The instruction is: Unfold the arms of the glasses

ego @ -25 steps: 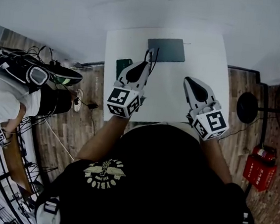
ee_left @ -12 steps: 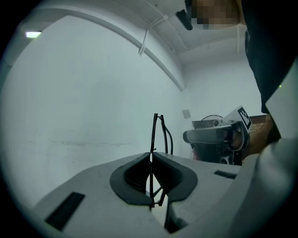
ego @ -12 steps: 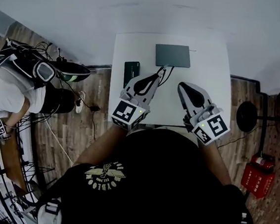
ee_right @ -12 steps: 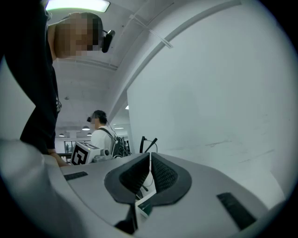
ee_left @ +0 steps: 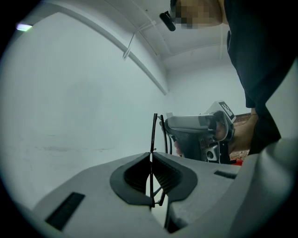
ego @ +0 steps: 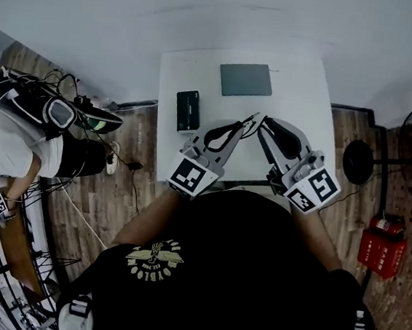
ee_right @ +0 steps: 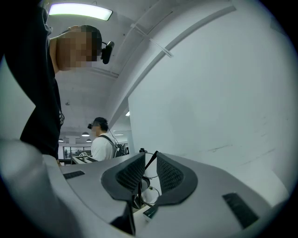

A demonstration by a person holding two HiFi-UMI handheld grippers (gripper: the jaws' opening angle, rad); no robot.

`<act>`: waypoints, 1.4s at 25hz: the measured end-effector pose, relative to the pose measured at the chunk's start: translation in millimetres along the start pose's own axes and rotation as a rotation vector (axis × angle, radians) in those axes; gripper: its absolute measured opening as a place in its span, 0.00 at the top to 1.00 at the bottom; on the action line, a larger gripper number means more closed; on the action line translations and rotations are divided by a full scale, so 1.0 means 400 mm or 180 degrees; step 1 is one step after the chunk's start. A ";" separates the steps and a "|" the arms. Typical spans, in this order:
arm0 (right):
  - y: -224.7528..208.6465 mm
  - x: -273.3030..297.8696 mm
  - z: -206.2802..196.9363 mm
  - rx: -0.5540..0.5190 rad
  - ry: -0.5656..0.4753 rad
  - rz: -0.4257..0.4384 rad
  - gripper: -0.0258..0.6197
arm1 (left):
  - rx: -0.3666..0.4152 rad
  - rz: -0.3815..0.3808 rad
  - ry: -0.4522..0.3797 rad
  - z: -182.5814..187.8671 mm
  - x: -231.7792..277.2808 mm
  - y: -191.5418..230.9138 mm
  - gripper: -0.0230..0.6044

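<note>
From the head: smooth white table [ego: 302, 90] carrying a flat grey rectangular pad [ego: 245, 80] and a small dark case [ego: 187, 110]. Above its near edge, left tool [ego: 251, 120] and right tool [ego: 267, 123], grey plastic with black-and-white marker cubes, tips almost meeting; whatever sits between them too thin to make out here. Pale crest on the black shirt [ego: 154, 258], lettering unreadable. From the left tool: ribbed black pads closed tight on the thin black wire frame of the glasses [ee_left: 154, 132], held upright in the air just before the right tool's tips, lower part hidden behind the pads. From the right tool: dimpled black pads standing apart, just been opening, one slim black arm slanting through the gap, not clamped; round rims partly hidden below.
</note>
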State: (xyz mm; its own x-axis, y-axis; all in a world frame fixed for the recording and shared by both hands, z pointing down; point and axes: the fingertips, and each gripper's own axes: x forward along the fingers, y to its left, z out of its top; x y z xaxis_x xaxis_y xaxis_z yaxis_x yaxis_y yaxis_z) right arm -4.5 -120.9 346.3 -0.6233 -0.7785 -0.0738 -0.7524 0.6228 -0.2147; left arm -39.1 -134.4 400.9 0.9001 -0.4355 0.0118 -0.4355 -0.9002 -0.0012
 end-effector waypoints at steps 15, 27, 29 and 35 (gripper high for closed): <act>-0.098 -0.114 0.002 0.0460 0.0134 -0.0042 0.87 | -0.0023 -0.0109 0.0106 0.003 0.131 -0.105 0.93; -0.284 -0.239 -0.015 0.0556 0.0399 0.0143 0.89 | -0.0453 0.0632 0.0209 -0.026 0.303 -0.076 0.93; -0.295 -0.244 -0.014 0.0571 0.0426 0.0231 0.89 | -0.0466 0.0802 0.0163 -0.011 0.301 -0.052 0.93; -0.318 -0.256 -0.029 0.0582 0.0519 0.0433 0.89 | -0.0518 0.1196 0.0026 0.021 0.281 -0.010 0.93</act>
State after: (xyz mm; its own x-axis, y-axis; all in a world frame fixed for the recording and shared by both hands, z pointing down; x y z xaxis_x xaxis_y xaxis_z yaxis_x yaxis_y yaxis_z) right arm 152.6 -119.8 392.4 -0.7532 -0.6566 0.0405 -0.6177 0.6847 -0.3867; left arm 63.8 -179.8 393.9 0.6782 -0.7333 0.0486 -0.7307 -0.6657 0.1513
